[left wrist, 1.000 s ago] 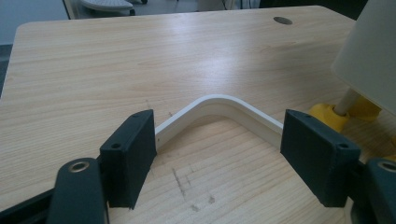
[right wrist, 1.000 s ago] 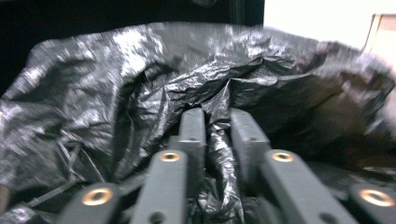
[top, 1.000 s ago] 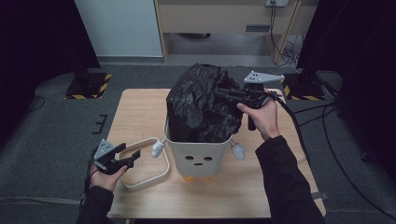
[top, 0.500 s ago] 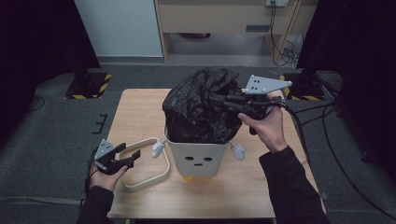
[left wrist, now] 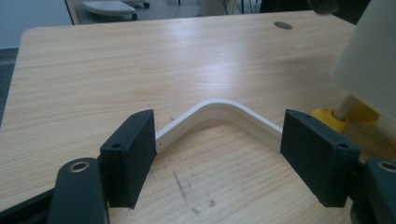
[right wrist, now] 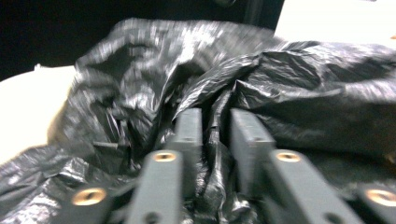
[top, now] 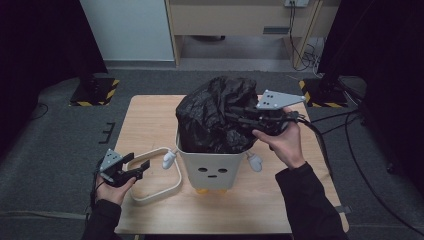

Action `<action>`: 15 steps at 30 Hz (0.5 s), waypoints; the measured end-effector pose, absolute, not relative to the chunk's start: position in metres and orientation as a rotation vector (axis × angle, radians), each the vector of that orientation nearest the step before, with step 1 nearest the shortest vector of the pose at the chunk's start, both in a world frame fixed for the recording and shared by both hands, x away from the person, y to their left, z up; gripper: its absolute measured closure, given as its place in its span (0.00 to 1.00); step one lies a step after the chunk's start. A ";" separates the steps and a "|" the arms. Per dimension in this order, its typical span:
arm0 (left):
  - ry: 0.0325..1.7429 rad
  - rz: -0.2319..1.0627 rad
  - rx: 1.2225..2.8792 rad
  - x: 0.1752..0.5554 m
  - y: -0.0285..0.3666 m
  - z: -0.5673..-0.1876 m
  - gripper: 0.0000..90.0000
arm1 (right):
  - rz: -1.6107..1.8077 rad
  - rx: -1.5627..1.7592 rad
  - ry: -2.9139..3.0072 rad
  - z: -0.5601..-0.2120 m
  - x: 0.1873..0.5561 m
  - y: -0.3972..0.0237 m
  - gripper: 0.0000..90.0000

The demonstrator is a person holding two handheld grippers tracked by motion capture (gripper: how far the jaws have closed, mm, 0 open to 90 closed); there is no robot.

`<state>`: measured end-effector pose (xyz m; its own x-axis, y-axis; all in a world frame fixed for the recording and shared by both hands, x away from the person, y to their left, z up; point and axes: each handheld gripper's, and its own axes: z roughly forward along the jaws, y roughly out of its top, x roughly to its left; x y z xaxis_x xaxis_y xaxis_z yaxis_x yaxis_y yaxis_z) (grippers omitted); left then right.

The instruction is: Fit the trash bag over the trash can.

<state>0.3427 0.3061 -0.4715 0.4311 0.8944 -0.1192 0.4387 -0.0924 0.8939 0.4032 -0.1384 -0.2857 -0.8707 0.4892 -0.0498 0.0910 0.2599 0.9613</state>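
One black bag (top: 220, 120) bulges out of the white bin (top: 212, 167) at mid-bench, spilling over the rim. The right hand-held gripper (top: 240, 117) reaches level into the bag's right flank; a twisted fold (right wrist: 215, 135) runs lengthwise between its jaws, which have just been opening, and seem to be barely clear of the plastic, though blur hides the contact. The left hand-held gripper (left wrist: 217, 156) is farther off, near the bench (top: 150, 120) edge, released, jaws straddling a corner of the white loop (left wrist: 219, 109) lying flat beside the bin.
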 end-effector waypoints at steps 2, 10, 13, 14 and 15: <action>1.170 0.588 1.676 0.343 0.308 -0.468 0.29 | 1.700 0.558 2.153 -0.281 0.402 -0.149 0.73; 1.147 0.614 1.562 0.345 0.311 -0.446 0.29 | 1.763 0.622 2.002 -0.261 0.396 -0.185 0.57; 1.120 0.634 1.529 0.345 0.310 -0.434 0.30 | 1.764 0.650 1.984 -0.258 0.393 -0.195 0.54; 1.110 0.638 1.520 0.345 0.309 -0.430 0.30 | 1.784 0.659 1.977 -0.258 0.392 -0.197 0.53; 1.102 0.642 1.510 0.345 0.308 -0.426 0.30 | 1.815 0.673 1.976 -0.259 0.391 -0.199 0.52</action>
